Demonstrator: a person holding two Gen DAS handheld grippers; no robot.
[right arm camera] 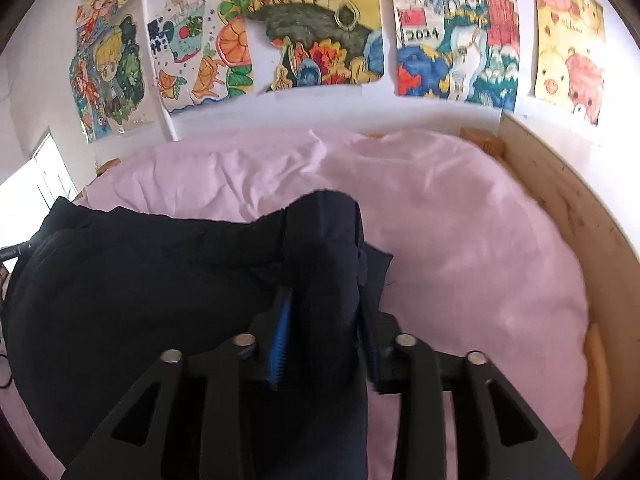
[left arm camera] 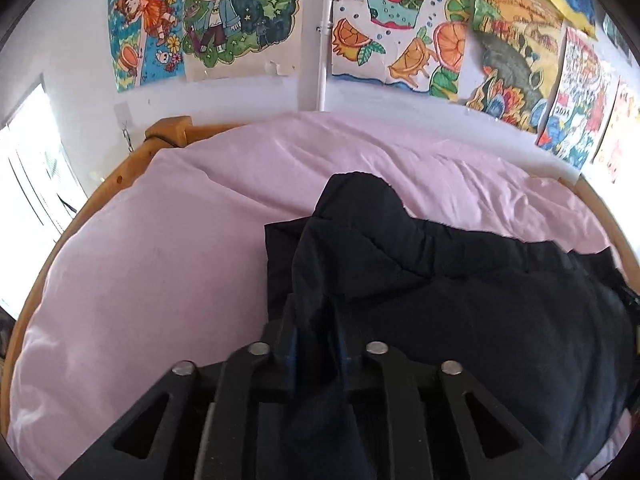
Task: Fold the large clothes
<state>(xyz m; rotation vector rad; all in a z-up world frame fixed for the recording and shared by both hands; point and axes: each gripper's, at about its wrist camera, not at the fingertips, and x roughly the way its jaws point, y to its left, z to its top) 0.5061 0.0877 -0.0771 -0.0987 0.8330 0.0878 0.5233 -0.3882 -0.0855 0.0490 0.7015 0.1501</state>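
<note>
Left tongs [left arm camera: 316, 344] and right tongs [right arm camera: 320, 320] each clenched on the dark garment [left arm camera: 460, 312], bunched upon the pink bed sheet [left arm camera: 160, 260].

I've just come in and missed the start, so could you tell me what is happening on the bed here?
A person is folding a dark navy garment on a bed with a pink sheet, using a hand-held tool in each hand. The left tool has a bunch of the fabric between its fingers, and the right tool likewise holds a thick fold of it. The garment is bunched and partly lifted, not yet folded flat. Colourful drawings hang on the wall behind.
</note>
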